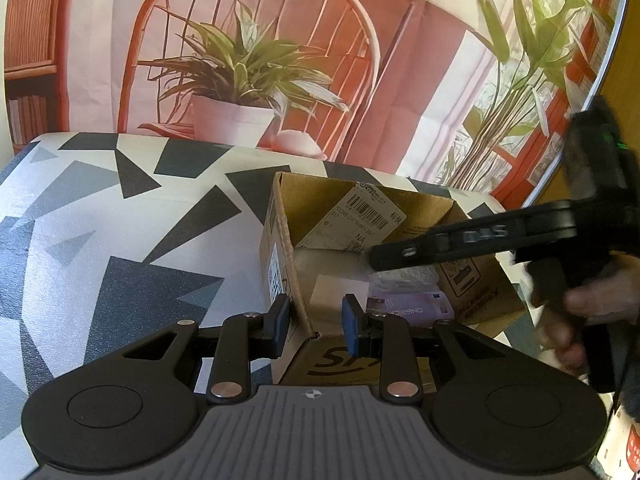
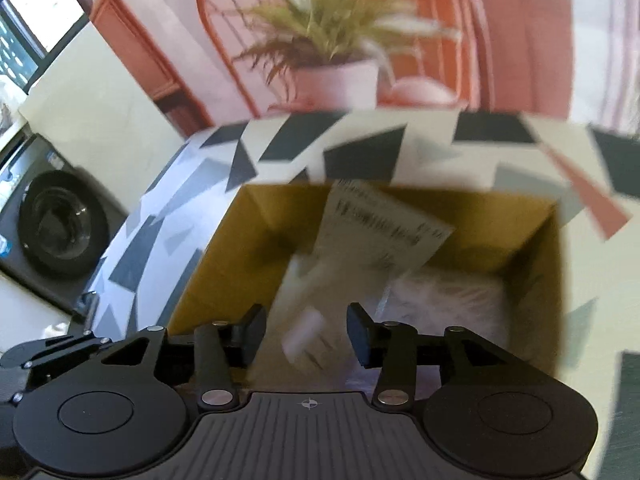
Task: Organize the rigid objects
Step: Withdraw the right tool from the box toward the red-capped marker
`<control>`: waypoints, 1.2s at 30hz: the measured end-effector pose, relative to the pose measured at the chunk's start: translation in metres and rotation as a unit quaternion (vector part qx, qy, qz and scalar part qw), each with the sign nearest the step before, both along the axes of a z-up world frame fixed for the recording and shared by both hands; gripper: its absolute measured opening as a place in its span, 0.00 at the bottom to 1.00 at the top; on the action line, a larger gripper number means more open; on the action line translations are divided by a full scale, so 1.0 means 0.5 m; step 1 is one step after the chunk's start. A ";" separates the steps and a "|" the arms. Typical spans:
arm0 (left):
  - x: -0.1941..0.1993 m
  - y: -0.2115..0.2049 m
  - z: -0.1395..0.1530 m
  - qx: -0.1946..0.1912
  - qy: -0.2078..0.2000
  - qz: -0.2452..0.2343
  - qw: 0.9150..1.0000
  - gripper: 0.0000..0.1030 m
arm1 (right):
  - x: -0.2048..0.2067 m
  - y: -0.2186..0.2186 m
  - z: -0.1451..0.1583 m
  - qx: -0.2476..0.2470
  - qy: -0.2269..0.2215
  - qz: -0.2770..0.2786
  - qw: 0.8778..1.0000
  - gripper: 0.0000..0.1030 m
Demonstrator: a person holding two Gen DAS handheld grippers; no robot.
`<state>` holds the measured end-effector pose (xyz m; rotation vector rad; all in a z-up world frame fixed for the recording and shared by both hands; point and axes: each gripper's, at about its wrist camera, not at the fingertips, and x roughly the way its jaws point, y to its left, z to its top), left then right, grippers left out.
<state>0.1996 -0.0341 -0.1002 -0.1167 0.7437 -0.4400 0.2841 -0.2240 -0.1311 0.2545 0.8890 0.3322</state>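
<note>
An open cardboard box (image 1: 288, 216) stands on the patterned table (image 1: 120, 220). Inside lie a purple packet (image 1: 412, 310), a white piece (image 1: 340, 292) and a clear wrapped item. My left gripper (image 1: 316, 324) straddles the box's near left corner wall; its jaws are open with the wall between them. My right gripper (image 2: 306, 334) is open and empty above the box (image 2: 256, 216); a small white object (image 2: 302, 338) shows blurred below it inside the box. The right gripper also shows in the left wrist view (image 1: 404, 252), over the box.
A printed backdrop (image 1: 248, 64) of a chair and potted plant stands behind the table. A washing machine (image 2: 52, 224) is at the left beyond the table edge. A shipping label (image 1: 360, 216) sticks to the box's far inner wall.
</note>
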 end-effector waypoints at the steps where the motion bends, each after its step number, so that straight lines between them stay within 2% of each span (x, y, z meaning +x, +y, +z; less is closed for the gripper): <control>1: 0.000 0.000 0.000 0.000 0.000 0.000 1.000 0.29 | -0.010 -0.008 0.011 -0.017 -0.012 -0.004 1.000 0.44; 3: 0.000 -0.001 0.000 0.001 0.000 0.000 1.000 0.29 | -0.033 -0.021 0.031 -0.049 -0.032 -0.013 0.998 0.45; 8: 0.000 -0.001 0.000 0.001 0.001 0.000 1.000 0.29 | -0.114 -0.054 0.064 -0.079 -0.093 -0.028 0.992 0.48; 11: 0.001 0.000 0.000 0.001 0.001 0.000 1.000 0.29 | -0.179 -0.060 0.064 -0.108 -0.132 -0.031 0.985 0.50; 14: 0.000 -0.001 0.000 0.002 0.001 0.000 1.000 0.29 | -0.232 -0.062 0.050 -0.122 -0.149 -0.037 0.981 0.50; 18: -0.001 0.000 -0.001 0.003 0.001 0.000 1.000 0.29 | -0.295 -0.065 0.020 -0.127 -0.150 -0.047 0.979 0.51; 21: -0.001 0.001 -0.002 0.004 0.001 -0.001 1.000 0.29 | -0.325 -0.062 -0.016 -0.121 -0.134 -0.044 0.983 0.46; 23: -0.001 0.000 -0.001 0.005 0.001 0.000 1.000 0.29 | -0.339 -0.056 -0.038 -0.125 -0.124 -0.039 0.984 0.46; 29: -0.001 -0.003 0.000 0.008 0.001 -0.001 1.000 0.29 | -0.322 -0.036 -0.109 -0.109 -0.083 -0.022 0.990 0.36; 36: -0.002 -0.003 0.001 0.007 0.001 -0.001 1.000 0.29 | -0.281 0.004 -0.133 -0.122 -0.072 0.012 0.990 0.37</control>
